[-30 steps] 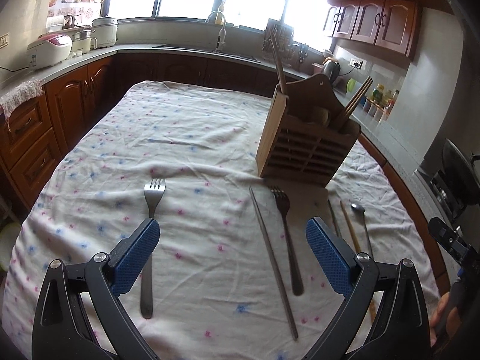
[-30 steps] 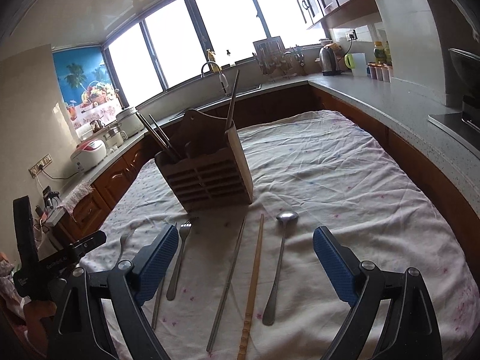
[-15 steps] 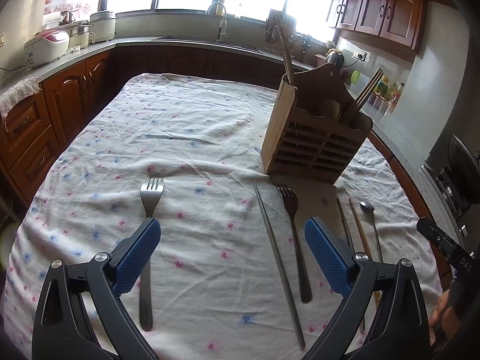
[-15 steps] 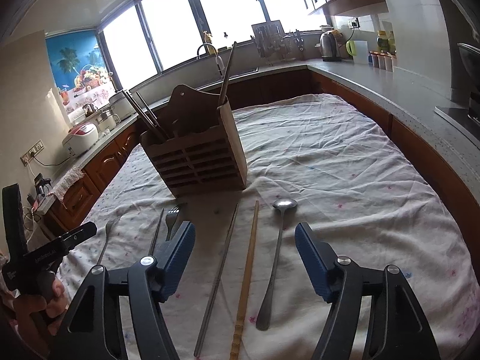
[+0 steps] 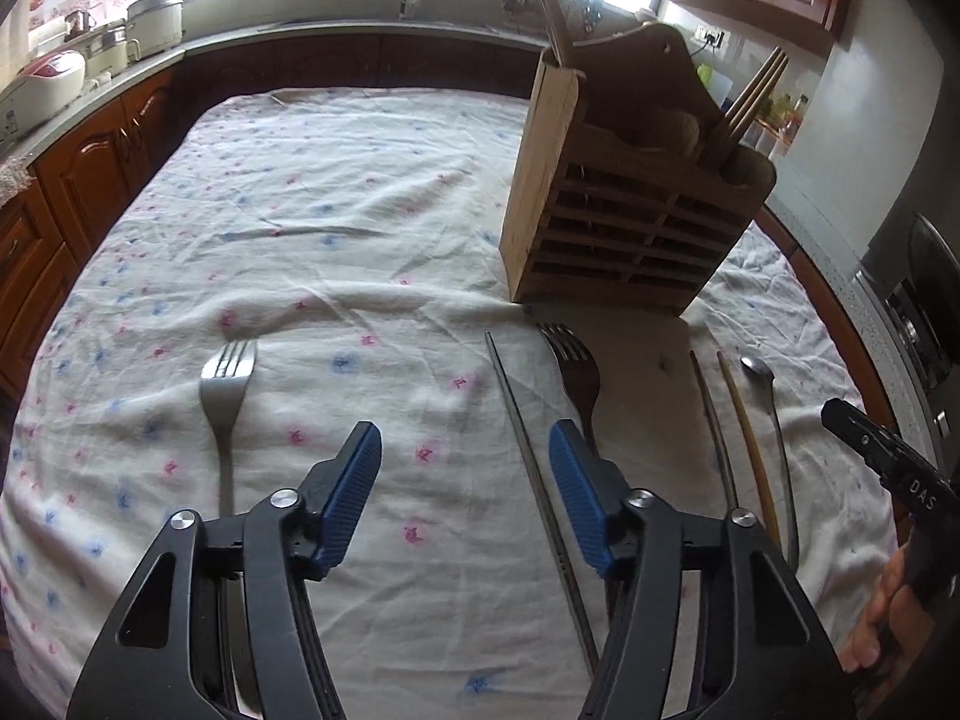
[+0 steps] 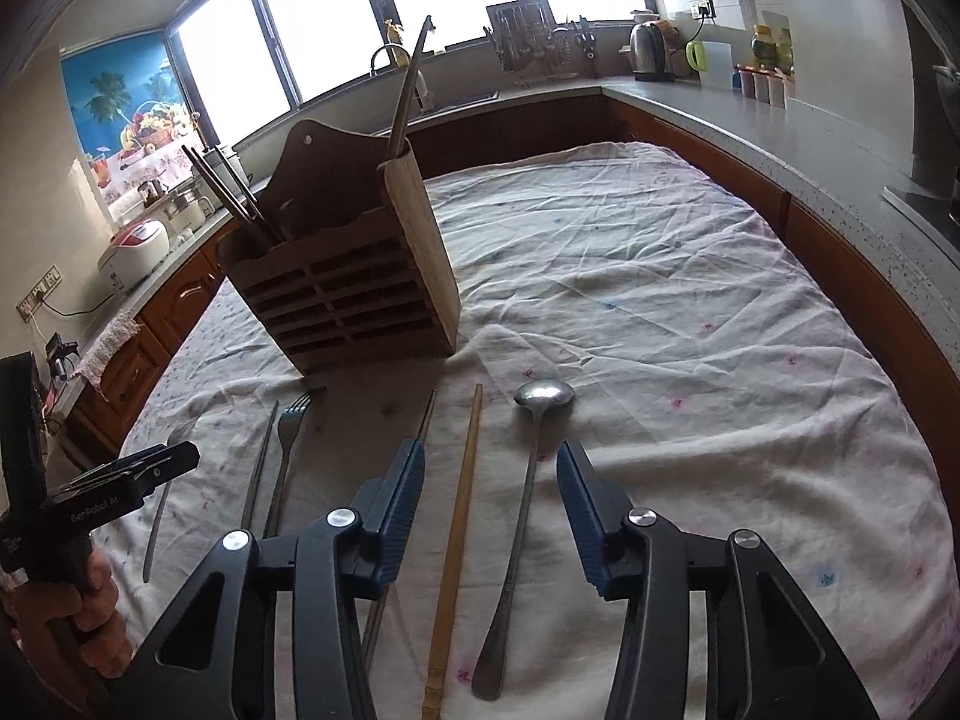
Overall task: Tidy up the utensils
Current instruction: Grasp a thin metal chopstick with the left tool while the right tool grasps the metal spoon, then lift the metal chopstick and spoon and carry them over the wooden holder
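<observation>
A wooden utensil holder [image 5: 624, 210] [image 6: 360, 294] stands on the tablecloth with chopsticks and a long utensil in it. Utensils lie in a row before it. In the left wrist view: a fork [image 5: 225, 396] at left, a metal chopstick [image 5: 528, 456], a second fork [image 5: 576, 372], further chopsticks and a spoon [image 5: 771, 414] at right. My left gripper [image 5: 465, 489] is open and empty above the cloth between the left fork and the metal chopstick. My right gripper [image 6: 489, 507] is open and empty, astride a wooden chopstick [image 6: 459, 528] and the spoon [image 6: 528, 480].
A white flowered tablecloth [image 5: 312, 228] covers the table. Kitchen counters with wooden cabinets [image 5: 78, 162] run around it, with a rice cooker [image 6: 135, 252], a kettle [image 6: 651, 51] and a sink under the windows. The other hand-held gripper shows at each view's edge.
Both grippers have narrowed their jaws while staying open. Both have moved forward and lower toward the utensils; the holder looks larger.
</observation>
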`<state>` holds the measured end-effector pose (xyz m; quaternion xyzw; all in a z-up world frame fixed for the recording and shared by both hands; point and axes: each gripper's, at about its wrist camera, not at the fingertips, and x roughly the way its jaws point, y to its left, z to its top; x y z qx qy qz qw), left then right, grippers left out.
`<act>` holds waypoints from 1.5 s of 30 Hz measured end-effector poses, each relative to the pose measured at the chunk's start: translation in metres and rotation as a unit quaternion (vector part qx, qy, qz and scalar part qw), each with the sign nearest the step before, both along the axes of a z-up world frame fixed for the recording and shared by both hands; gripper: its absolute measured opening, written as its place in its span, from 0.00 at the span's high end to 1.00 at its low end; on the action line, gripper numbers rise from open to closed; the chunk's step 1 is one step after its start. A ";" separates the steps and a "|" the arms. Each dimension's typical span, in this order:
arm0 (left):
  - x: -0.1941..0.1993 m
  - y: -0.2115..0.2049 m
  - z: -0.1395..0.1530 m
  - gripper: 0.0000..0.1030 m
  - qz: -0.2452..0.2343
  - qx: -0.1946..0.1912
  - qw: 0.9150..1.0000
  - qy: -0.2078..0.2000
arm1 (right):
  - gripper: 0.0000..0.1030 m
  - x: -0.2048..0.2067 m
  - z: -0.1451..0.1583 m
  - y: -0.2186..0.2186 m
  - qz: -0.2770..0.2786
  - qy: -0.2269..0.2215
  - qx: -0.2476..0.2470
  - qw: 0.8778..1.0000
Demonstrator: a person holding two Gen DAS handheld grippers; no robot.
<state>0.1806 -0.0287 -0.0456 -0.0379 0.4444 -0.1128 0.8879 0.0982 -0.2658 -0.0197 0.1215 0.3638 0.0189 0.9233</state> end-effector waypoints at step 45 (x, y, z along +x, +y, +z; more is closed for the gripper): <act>0.028 -0.030 0.004 0.96 -0.058 0.029 0.998 0.008 | 0.96 0.042 -0.014 -0.010 0.003 0.050 -0.006 0.999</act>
